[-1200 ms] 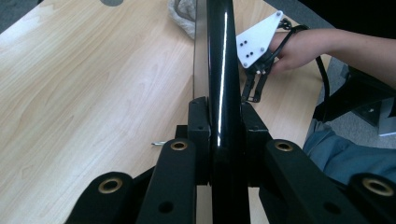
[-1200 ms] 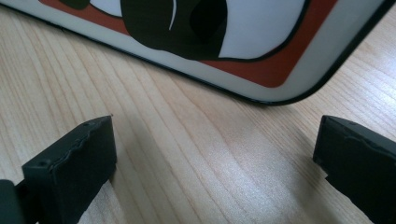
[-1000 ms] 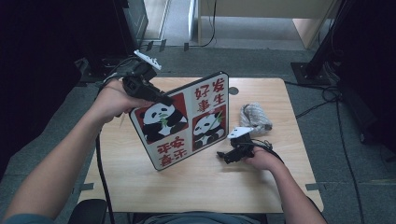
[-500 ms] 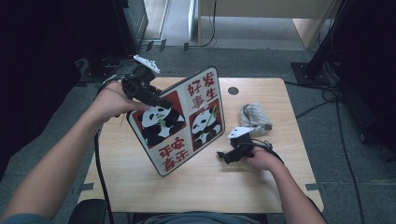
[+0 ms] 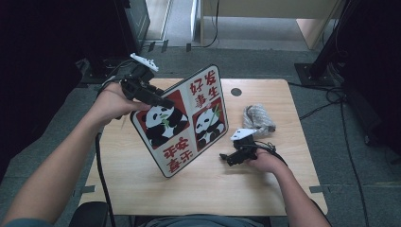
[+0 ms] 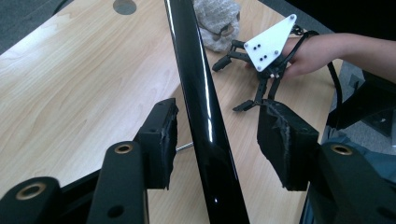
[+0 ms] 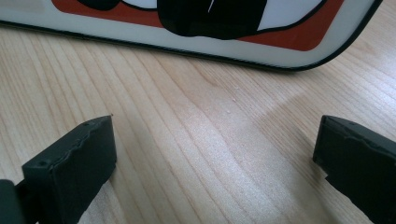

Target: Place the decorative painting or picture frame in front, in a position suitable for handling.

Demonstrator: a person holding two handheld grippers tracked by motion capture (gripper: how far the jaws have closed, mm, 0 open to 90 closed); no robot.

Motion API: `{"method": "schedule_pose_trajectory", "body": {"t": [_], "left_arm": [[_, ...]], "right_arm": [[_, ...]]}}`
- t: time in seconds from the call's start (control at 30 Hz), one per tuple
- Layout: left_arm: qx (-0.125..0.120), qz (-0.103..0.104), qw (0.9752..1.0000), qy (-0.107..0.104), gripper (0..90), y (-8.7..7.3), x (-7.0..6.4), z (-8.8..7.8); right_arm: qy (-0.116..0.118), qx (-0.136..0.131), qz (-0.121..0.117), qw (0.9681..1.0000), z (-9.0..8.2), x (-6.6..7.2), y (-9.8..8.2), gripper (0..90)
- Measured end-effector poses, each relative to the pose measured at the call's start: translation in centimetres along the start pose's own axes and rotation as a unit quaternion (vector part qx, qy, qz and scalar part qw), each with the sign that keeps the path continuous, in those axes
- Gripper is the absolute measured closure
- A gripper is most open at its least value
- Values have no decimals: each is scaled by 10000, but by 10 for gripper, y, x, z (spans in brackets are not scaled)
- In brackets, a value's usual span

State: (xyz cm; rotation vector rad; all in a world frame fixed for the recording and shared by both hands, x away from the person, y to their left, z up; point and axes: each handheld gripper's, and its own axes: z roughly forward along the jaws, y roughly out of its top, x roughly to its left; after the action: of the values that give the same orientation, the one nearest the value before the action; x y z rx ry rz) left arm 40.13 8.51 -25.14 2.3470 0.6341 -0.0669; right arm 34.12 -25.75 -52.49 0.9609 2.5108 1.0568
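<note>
1. Glossy black-rimmed panda board (image 5: pixel 182 120) stands tilted on its lower corner on the wooden tabletop (image 5: pixel 118 179); its upper left edge sits at the left gripper (image 5: pixel 163 100), which steadies it there.
2. Seen from the left gripper view, the board's edge (image 6: pixel 201 107) runs between the pads with a gap on each side; the jaws have just been opening, about halfway, so nothing is clamped.
3. Right gripper (image 5: pixel 226 158) rests low on the tabletop beside the board's lower right edge, jaws spread wide and empty, probably ready to catch it.
4. Crumpled grey bundle (image 5: pixel 257 118) lies apart, behind that hand.
</note>
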Motion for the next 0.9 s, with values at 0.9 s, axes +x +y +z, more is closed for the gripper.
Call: {"method": "schedule_pose_trajectory", "body": {"t": [0.9], "left_arm": [[-758, -322, 9966, 96, 403, -60, -15, -27]], "right_arm": [[-180, -12, 169, 9997, 2, 3, 2, 0]]}}
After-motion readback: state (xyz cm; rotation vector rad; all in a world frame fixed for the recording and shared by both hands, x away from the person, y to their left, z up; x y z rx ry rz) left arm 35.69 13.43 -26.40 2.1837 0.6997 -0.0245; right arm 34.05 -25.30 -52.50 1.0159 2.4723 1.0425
